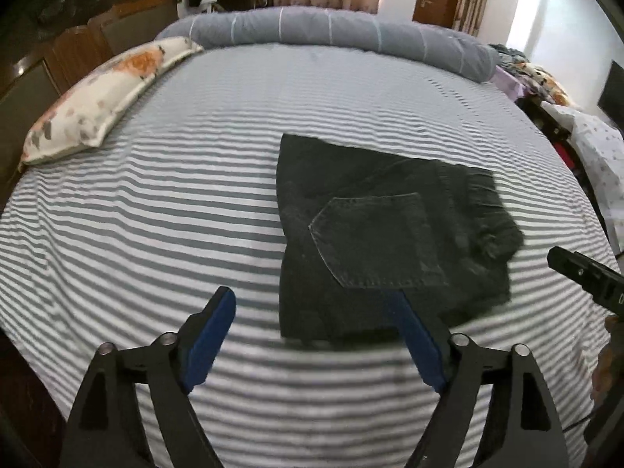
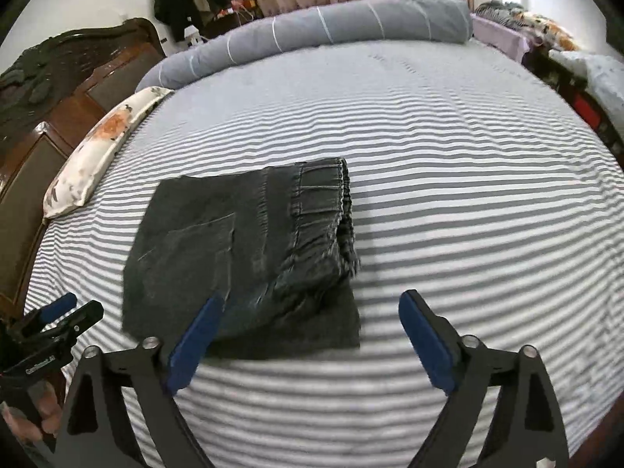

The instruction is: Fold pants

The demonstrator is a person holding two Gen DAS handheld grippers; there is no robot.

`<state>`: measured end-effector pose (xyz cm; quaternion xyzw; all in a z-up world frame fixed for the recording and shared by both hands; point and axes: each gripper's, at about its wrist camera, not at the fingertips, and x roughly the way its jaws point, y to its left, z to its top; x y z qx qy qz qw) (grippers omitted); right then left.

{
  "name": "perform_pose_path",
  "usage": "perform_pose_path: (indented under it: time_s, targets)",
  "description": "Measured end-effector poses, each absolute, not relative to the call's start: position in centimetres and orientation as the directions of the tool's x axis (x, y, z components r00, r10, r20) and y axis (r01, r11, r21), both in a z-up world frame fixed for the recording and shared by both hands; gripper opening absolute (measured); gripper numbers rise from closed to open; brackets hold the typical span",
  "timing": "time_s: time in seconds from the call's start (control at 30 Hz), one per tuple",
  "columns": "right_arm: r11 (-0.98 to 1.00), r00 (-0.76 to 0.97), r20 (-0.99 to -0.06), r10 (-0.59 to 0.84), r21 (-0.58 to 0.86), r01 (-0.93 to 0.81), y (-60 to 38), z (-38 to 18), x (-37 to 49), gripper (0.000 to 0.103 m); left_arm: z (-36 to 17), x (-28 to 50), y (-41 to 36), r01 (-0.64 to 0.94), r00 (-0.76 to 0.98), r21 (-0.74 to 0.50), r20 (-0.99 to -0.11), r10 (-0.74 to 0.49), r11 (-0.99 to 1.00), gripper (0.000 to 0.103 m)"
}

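Dark grey denim pants [image 1: 390,234] lie folded into a compact rectangle on the striped bed, back pocket up. In the right wrist view the same pants [image 2: 249,249] show their gathered waistband toward the right. My left gripper [image 1: 312,304] hangs open above the near edge of the pants, nothing between its blue pads. My right gripper [image 2: 312,312] is open too, above the near right corner of the pile, and holds nothing. Each gripper shows at the edge of the other's view: the right one [image 1: 585,277], the left one [image 2: 58,319] in a hand.
The grey-and-white striped sheet [image 1: 156,214] covers the whole bed. A floral pillow [image 1: 97,97] lies at the far left by the wooden headboard [image 2: 58,89]. A rolled grey duvet [image 1: 331,27] runs along the far edge. Clutter stands beyond the right side.
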<state>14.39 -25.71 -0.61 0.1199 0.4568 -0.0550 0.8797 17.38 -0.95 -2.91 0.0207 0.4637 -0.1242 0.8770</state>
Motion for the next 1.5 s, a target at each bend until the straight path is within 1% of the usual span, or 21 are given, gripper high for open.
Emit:
perform_pose_path:
  time_s: [0.07,0.13,0.3,0.37,0.63,0.73,0.9,1.5]
  targets:
    - [0.97,0.585,-0.811,-0.008,0.135,0.201,-24.8,0.3,12.6,0.097,-2.0,16.0,-0.8,0.246,0.556,-0.065,-0.808,-0.196,0.967,0.09]
    - [0.974,0.598,-0.801,-0.022,0.118,0.193,-24.1,1.1,11.3,0.101,-1.0,14.3,-0.8,0.253,0.573,-0.048,-0.797,-0.19,0.966,0.091]
    - [0.984,0.621,-0.779,-0.086,0.033,0.178,-21.7,2.7,8.7,0.102,0.5,11.5,-0.5,0.227,0.614,-0.018,-0.773,-0.158,0.974,0.095]
    - [0.985,0.62,-0.778,-0.101,0.008,0.171,-21.1,3.1,7.9,0.102,0.9,10.3,-0.3,0.197,0.647,0.009,-0.753,-0.123,0.98,0.099]
    - [0.987,0.634,-0.772,-0.047,0.063,0.149,-20.5,3.9,6.2,0.102,1.5,8.5,0.2,0.148,0.67,0.016,-0.737,-0.088,0.989,0.1]
    - [0.99,0.637,-0.769,-0.06,0.038,0.138,-19.9,3.7,5.9,0.102,1.5,8.0,0.2,0.145,0.67,0.001,-0.736,-0.097,0.989,0.1]
    - [0.992,0.646,-0.758,-0.089,-0.008,0.126,-19.0,3.4,5.6,0.102,1.1,7.3,-0.2,0.142,0.67,0.022,-0.738,-0.08,0.99,0.1]
    - [0.992,0.629,-0.773,-0.09,-0.016,0.122,-18.1,2.4,5.5,0.102,0.1,6.3,-1.2,0.16,0.662,0.029,-0.745,-0.085,0.987,0.1]
